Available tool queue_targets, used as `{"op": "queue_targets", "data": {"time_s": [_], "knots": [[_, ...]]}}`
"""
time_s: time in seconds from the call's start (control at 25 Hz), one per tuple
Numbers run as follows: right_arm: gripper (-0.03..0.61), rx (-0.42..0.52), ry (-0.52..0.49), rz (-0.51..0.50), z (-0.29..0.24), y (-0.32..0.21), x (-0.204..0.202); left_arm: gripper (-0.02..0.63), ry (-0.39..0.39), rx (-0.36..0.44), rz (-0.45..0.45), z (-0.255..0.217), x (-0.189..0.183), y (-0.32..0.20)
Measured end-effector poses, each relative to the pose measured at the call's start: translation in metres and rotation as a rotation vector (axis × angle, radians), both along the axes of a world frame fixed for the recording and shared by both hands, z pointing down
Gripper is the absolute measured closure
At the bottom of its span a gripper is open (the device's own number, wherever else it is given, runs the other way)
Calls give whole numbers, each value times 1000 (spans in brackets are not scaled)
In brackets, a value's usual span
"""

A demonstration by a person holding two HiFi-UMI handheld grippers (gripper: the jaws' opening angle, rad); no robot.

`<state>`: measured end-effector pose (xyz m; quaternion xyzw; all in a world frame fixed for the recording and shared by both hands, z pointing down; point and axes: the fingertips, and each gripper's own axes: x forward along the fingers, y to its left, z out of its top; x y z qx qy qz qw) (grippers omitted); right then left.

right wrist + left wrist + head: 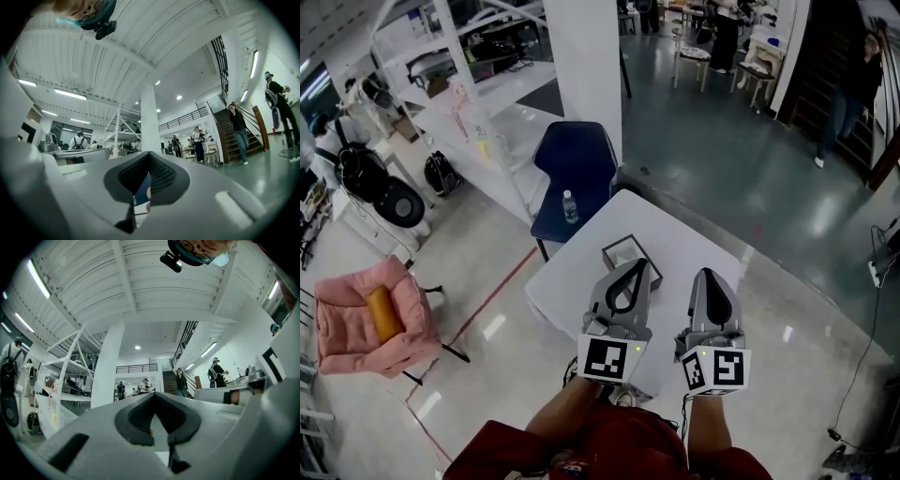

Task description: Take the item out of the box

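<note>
Currently, the left gripper [638,264] is keeping its jaws pressed together on nothing, and the right gripper [709,276] is doing likewise. Both are hovering over the white table [675,234]. The box [617,246] is sitting open directly at the left gripper's tips, to the left of the right gripper. Its interior is showing only as pale; the item cannot be made out. The box is probably light, stiff card and liable to slide, so bracing one wall while pinching the item's edge is advisable.
</note>
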<state>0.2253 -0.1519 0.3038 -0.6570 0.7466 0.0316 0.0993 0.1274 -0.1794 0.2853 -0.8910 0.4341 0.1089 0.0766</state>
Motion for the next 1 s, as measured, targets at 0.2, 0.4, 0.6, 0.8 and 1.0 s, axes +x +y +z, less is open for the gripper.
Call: {"op": "queue_targets", "data": {"time_s": [0.2,0.4,0.6,0.8,1.0], "knots": [[578,-3,10,15,5,-27,-6,611,-3,8,25,5,-2,-28],[578,4,10,31,1,-55,-14,612,-16,17,46,3,-8,-55],[578,-9,13,31,6,-81,-18,611,-14,15,57,7,-7,-82],[578,-37,16,47,17,-109,-21,611,-11,-5,71,17,-10,-111],[578,-67,20,63,28,-133,-25,611,-13,-28,90,30,-13,-136]]}}
